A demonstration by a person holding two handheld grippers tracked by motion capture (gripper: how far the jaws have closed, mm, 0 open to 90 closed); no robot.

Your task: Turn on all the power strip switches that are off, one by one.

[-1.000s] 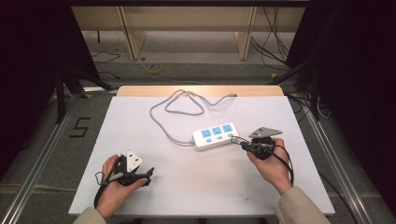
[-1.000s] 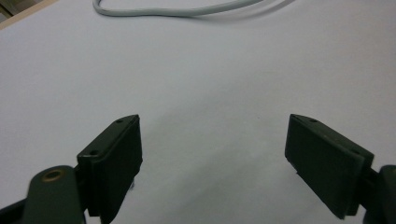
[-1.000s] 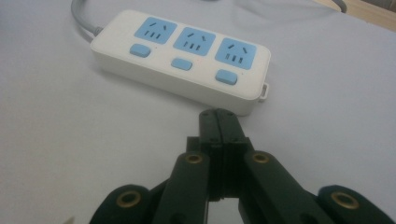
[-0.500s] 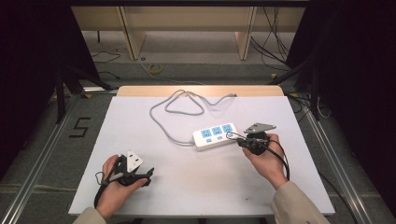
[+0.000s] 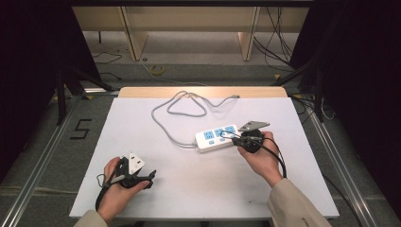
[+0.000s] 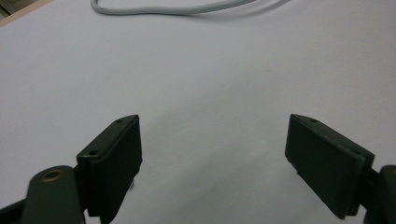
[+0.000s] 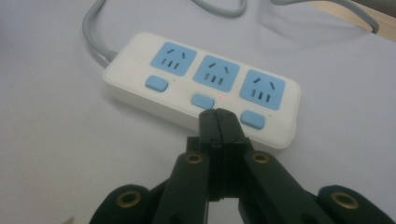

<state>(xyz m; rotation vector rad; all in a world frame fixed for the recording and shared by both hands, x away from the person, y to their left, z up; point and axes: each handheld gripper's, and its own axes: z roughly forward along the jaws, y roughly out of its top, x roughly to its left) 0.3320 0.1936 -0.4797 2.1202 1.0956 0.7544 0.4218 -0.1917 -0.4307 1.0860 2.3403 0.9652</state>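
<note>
A white power strip point(image 5: 216, 138) with three blue sockets and three blue switch buttons lies right of the table's middle. Its grey cord point(image 5: 175, 113) loops toward the far edge. My right gripper point(image 5: 233, 138) is shut with nothing in it; in the right gripper view the strip point(image 7: 201, 86) lies just beyond the closed tips point(image 7: 217, 114), which sit right by the middle button point(image 7: 202, 100), where a small red dot shows. My left gripper point(image 5: 150, 178) rests near the front left corner, open with nothing between its jaws point(image 6: 212, 149); the cord point(image 6: 173, 7) lies far ahead of it.
The white table point(image 5: 142, 137) has a wooden strip along its far edge point(image 5: 203, 91). Metal rails run along the floor on both sides. Wooden furniture legs and loose cables stand beyond the far end.
My right gripper has moved left and a little forward, up to the power strip's near side. The left gripper has stayed put.
</note>
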